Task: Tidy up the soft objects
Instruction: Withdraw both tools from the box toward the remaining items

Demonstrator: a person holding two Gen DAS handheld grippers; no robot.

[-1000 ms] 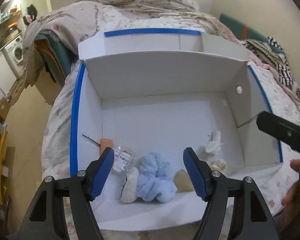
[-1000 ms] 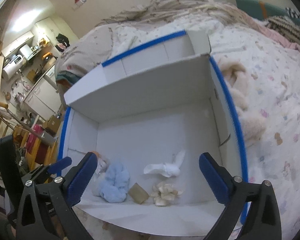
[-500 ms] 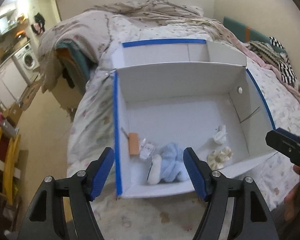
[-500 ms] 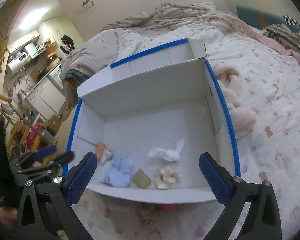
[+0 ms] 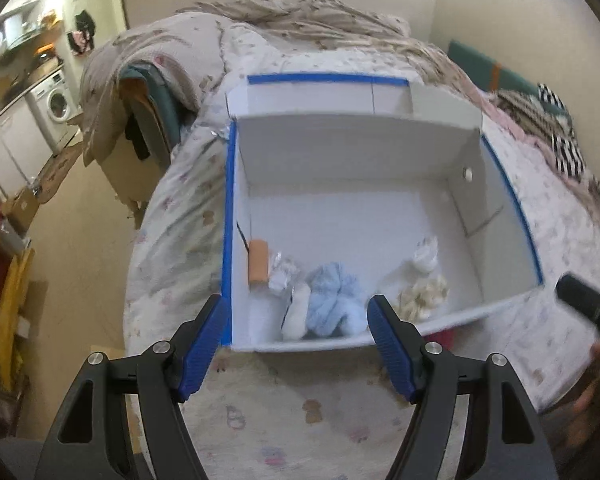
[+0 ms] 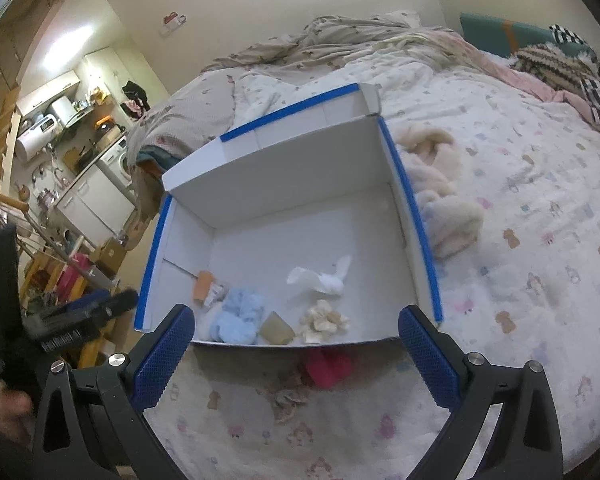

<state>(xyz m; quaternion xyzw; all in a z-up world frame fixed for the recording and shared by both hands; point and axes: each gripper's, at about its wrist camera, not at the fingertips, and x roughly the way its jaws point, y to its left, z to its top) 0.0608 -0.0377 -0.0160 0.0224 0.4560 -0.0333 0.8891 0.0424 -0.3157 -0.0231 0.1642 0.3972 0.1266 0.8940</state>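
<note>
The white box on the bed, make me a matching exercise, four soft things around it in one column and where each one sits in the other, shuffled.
Things:
1. pale blue fluffy item
2. red item
3. cream plush
4. white cloth

Places:
A. on the bedspread, against the front wall of the white box
B. inside the box, near its front left
C. inside the box, toward the middle
D. on the bedspread, beside the box's right wall

Pairs: 1-B, 2-A, 3-D, 4-C
</note>
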